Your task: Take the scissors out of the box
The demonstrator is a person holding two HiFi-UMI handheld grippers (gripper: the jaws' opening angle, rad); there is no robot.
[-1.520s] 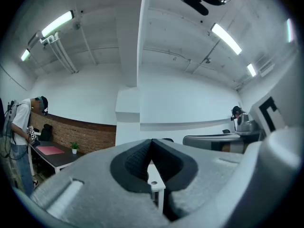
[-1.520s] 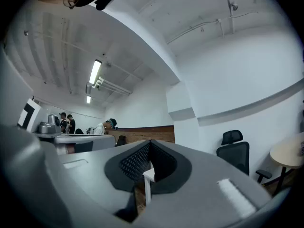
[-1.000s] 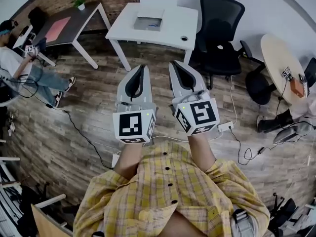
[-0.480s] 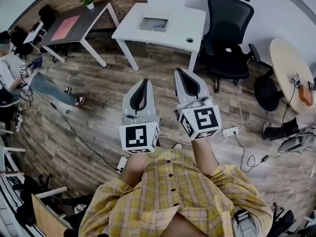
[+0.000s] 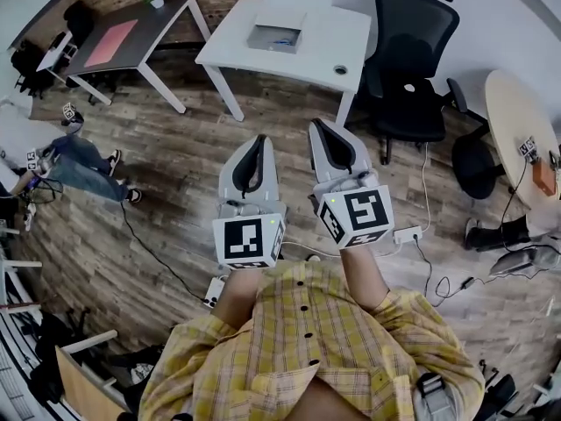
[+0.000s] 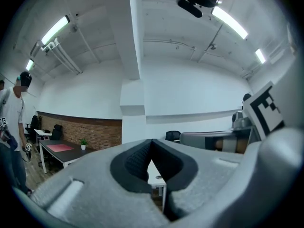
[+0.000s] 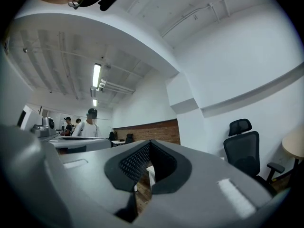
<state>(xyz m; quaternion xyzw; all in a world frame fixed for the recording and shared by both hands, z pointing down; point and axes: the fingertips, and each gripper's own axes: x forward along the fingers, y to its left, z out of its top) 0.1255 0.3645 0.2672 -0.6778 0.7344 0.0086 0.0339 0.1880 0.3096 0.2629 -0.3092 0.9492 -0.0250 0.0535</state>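
The shallow grey box [image 5: 274, 38] lies on the white table [image 5: 351, 33] at twelve o'clock, well away from me; it is too small here to tell the scissors inside. My left claw [image 5: 255, 139] and right claw [image 5: 317, 126] are side by side, each pressed together on nothing. A black office chair [image 5: 410, 55] stands at one o'clock.

text: none readable; numbers: none; signs: coded square markers, on cubes of left gripper [image 5: 258, 140] and right gripper [image 5: 316, 128]
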